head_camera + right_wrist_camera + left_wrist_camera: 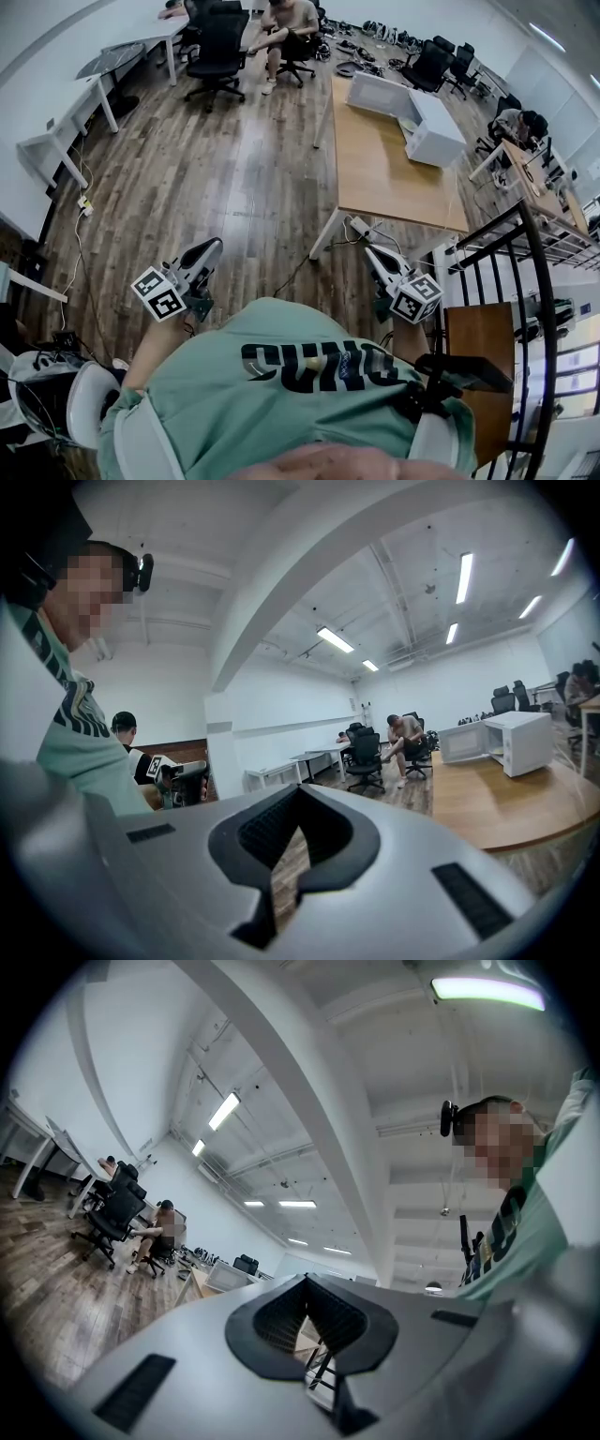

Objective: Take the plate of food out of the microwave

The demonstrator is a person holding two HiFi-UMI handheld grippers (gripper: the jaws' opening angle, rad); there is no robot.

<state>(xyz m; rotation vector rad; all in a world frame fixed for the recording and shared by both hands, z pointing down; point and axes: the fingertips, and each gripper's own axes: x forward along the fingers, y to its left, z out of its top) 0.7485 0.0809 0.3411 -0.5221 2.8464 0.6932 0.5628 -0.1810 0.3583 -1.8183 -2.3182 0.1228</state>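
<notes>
The white microwave [419,120] stands at the far end of a long wooden table [384,178], with its door swung open to the left. No plate of food shows inside it from here. Both grippers are held close to my chest, far from the table. My left gripper [210,247] is shut and empty, and its own view tilts up toward the ceiling, jaws [307,1284] together. My right gripper [369,252] is also shut with nothing in it. In the right gripper view [298,795] the microwave [514,742] sits far off at the right on the table [497,808].
A black metal railing [530,281] runs close by on my right. A power strip [361,227] and cables lie on the wooden floor by the table's near leg. Office chairs [217,47], a seated person [287,28] and white desks [70,117] are farther off.
</notes>
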